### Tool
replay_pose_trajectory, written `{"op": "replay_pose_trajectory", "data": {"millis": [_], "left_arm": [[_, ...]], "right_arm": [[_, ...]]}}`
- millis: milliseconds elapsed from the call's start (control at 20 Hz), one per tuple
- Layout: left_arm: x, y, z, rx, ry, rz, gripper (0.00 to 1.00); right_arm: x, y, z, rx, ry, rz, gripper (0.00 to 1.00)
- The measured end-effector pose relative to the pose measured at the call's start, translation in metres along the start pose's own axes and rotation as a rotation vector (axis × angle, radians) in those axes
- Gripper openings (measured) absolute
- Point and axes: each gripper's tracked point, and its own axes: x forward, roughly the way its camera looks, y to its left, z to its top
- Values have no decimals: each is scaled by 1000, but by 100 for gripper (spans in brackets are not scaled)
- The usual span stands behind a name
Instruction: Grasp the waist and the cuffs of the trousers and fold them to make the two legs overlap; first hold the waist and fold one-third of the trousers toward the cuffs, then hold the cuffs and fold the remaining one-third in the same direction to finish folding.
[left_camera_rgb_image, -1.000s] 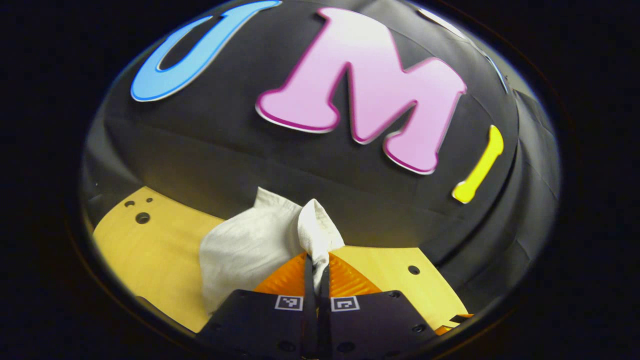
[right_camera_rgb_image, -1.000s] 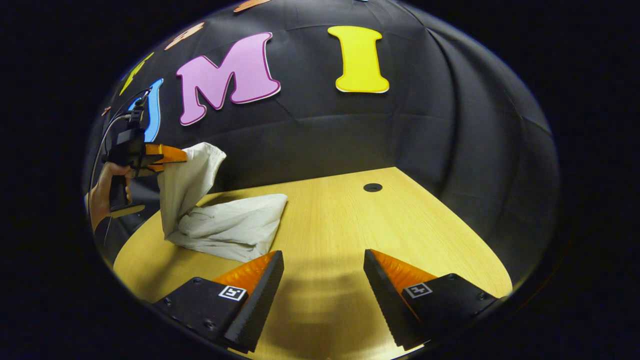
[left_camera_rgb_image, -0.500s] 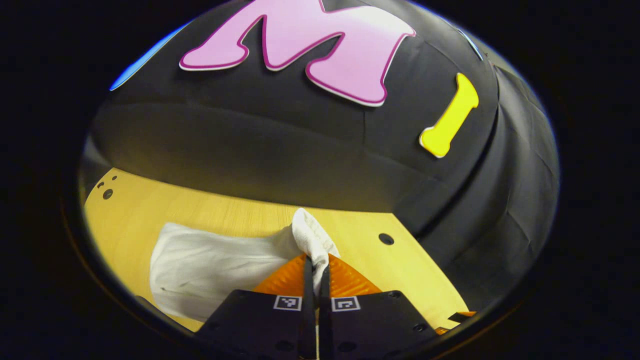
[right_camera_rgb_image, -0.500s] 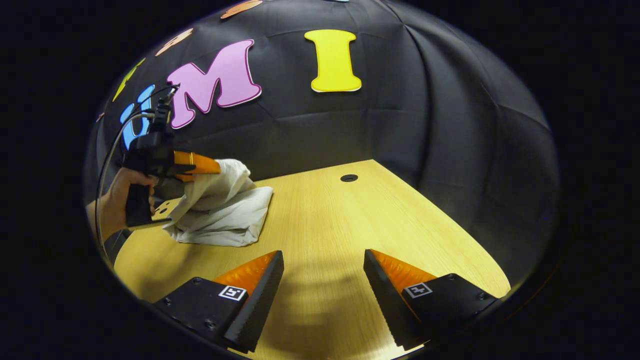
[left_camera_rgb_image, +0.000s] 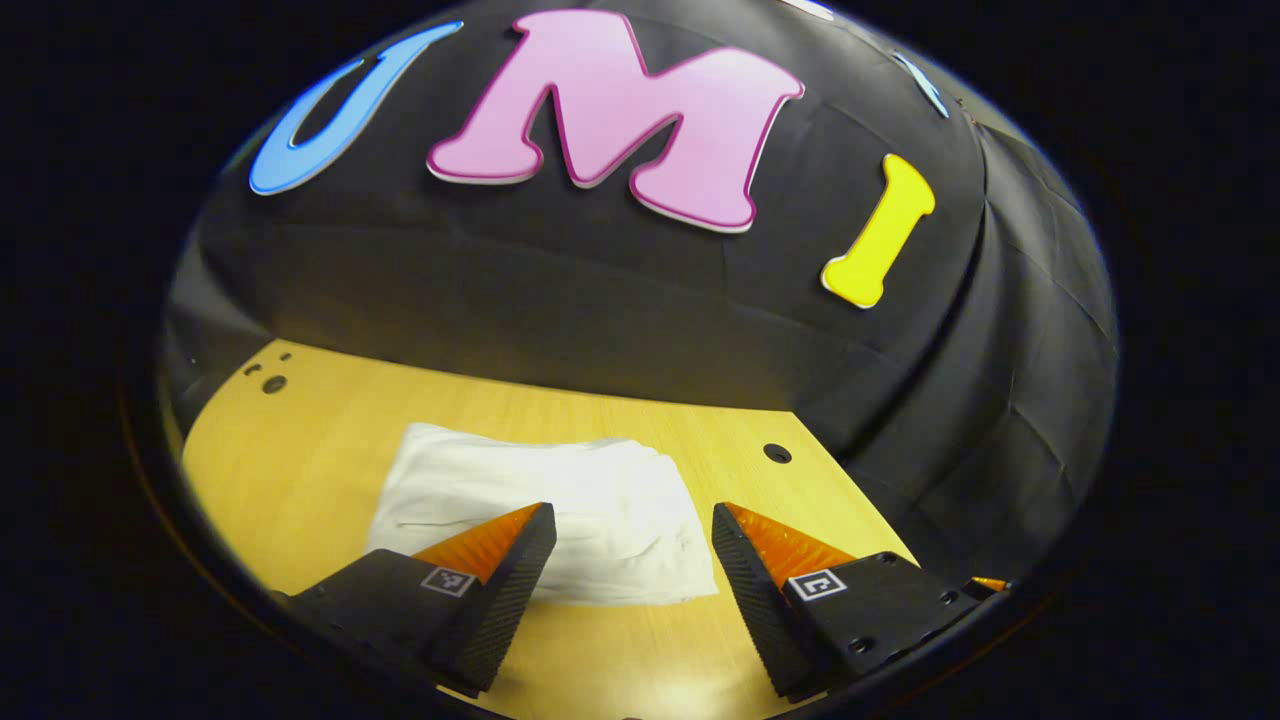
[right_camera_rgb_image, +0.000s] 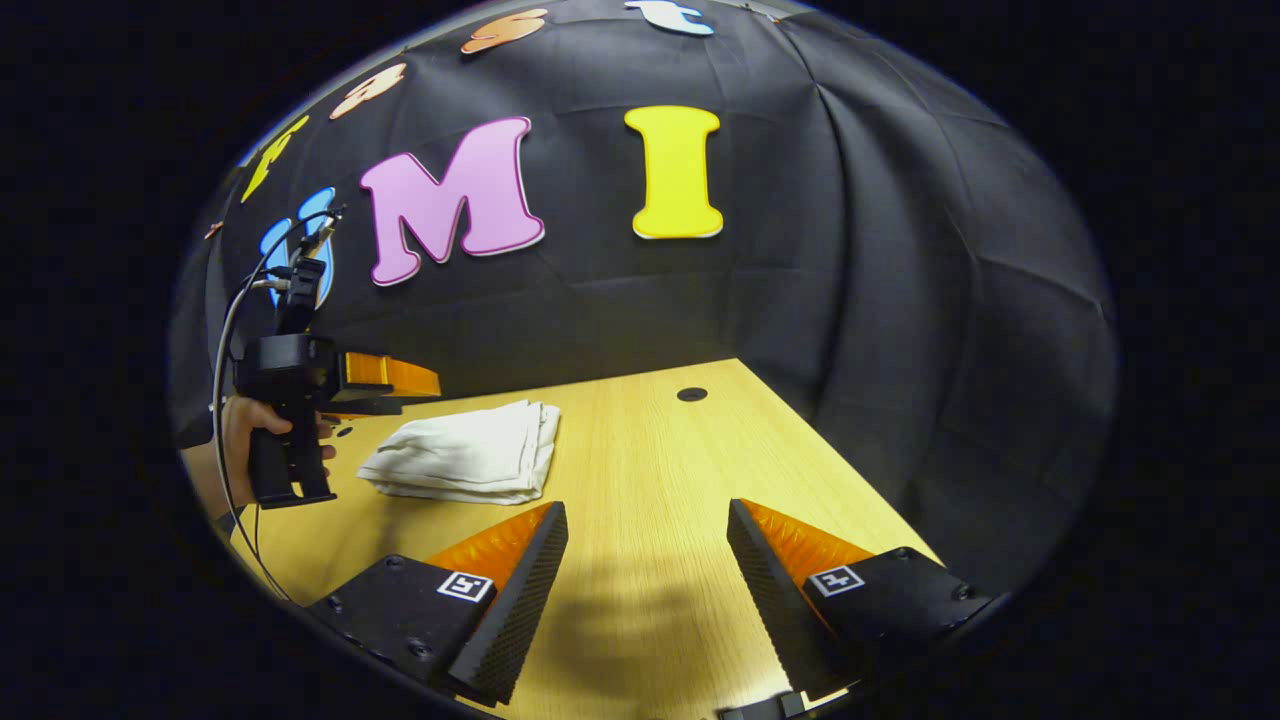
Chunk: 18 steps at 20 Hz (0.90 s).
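The white trousers (left_camera_rgb_image: 560, 510) lie folded into a flat, layered rectangle on the wooden table (left_camera_rgb_image: 300, 450). My left gripper (left_camera_rgb_image: 630, 575) hovers just in front of the bundle, open, with nothing between its fingers. In the right gripper view the same trousers (right_camera_rgb_image: 465, 463) rest at the left of the table (right_camera_rgb_image: 660, 480), and the left gripper (right_camera_rgb_image: 395, 385) hangs open just left of them, held by a hand (right_camera_rgb_image: 240, 440). My right gripper (right_camera_rgb_image: 645, 590) stands open over bare tabletop, well to the right of the cloth.
The table has a round hole (left_camera_rgb_image: 776, 453) near its far right corner and smaller holes (left_camera_rgb_image: 272, 382) at the far left. The booth's black cloth wall closes off the table's back and right sides. A cable (right_camera_rgb_image: 225, 340) trails from the left gripper.
My left gripper has laid the held end of the trousers down onto the pile, let go and opened, then drawn back. The trousers now lie flat. The right gripper stayed open, barely moving.
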Motion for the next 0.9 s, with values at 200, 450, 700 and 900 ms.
{"op": "replay_pose_trajectory", "data": {"millis": [200, 450, 700, 900], "left_arm": [[-109, 37, 25, 60, -72, 89, 97], [-258, 74, 22, 93, -142, 182, 97], [-388, 96, 8, 77, -212, 258, 97], [-454, 93, -19, 135, -239, 299, 97]], "right_arm": [[-48, 15, 34, -24, -26, 2, 98], [-115, 47, 82, -97, -106, 46, 98], [-183, 68, 98, -203, -192, 21, 98], [-227, 103, 95, -227, -200, 61, 97]]}}
